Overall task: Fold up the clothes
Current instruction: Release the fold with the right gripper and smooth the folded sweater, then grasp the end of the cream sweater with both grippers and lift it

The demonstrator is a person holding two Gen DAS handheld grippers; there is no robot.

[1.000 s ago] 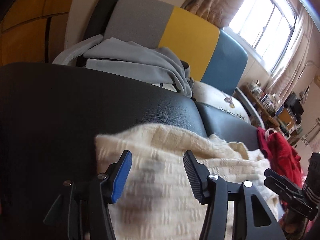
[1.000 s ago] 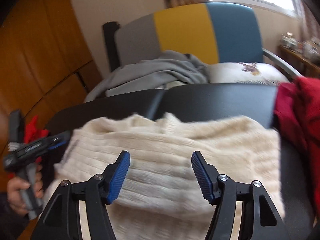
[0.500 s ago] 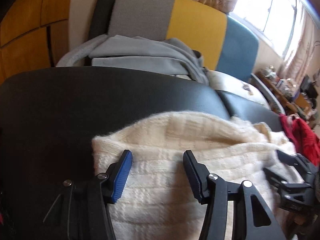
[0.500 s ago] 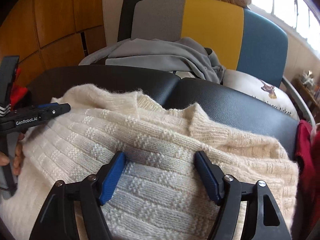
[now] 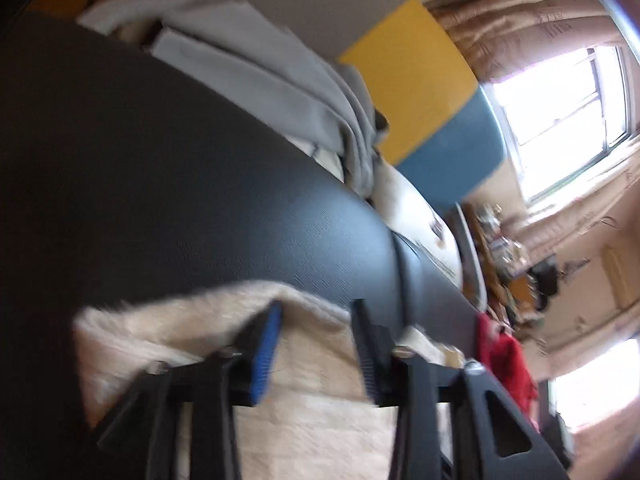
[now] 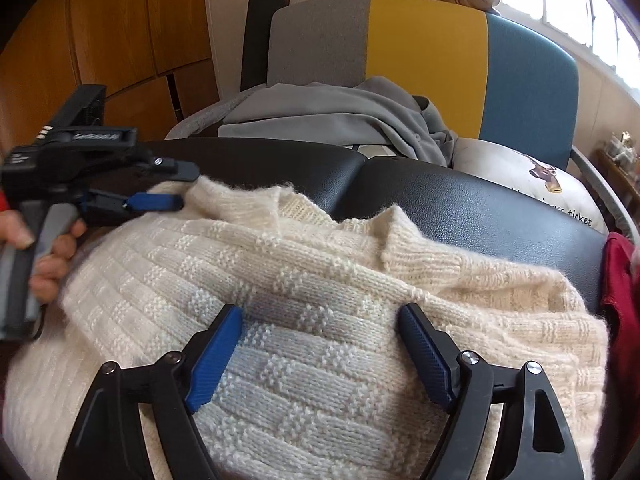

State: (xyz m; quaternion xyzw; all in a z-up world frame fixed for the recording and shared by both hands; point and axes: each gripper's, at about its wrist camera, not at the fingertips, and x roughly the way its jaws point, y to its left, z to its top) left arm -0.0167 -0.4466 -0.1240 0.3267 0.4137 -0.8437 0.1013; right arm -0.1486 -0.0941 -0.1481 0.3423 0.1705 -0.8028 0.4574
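1. At nine o'clock in the right wrist view, the left gripper [image 6: 182, 188], held in a person's hand [image 6: 48, 264], has just been closing its jaws over the far left edge of the cream sweater [image 6: 320, 320]. They stand narrow with knit between them; whether the pads press yet I cannot tell.
2. At six o'clock the right gripper [image 6: 320, 344] hovers low over the sweater's middle. Its jaws, just opening, stand wide, holding nothing.
3. The sweater lies rumpled on the black cushion [image 6: 460, 204], collar toward twelve o'clock. It is thick, basket-patterned knit, fuzzy-edged.
4. I judge folding barely begun: no neat fold shows.
5. A red garment [image 6: 620, 300] waits at three o'clock.
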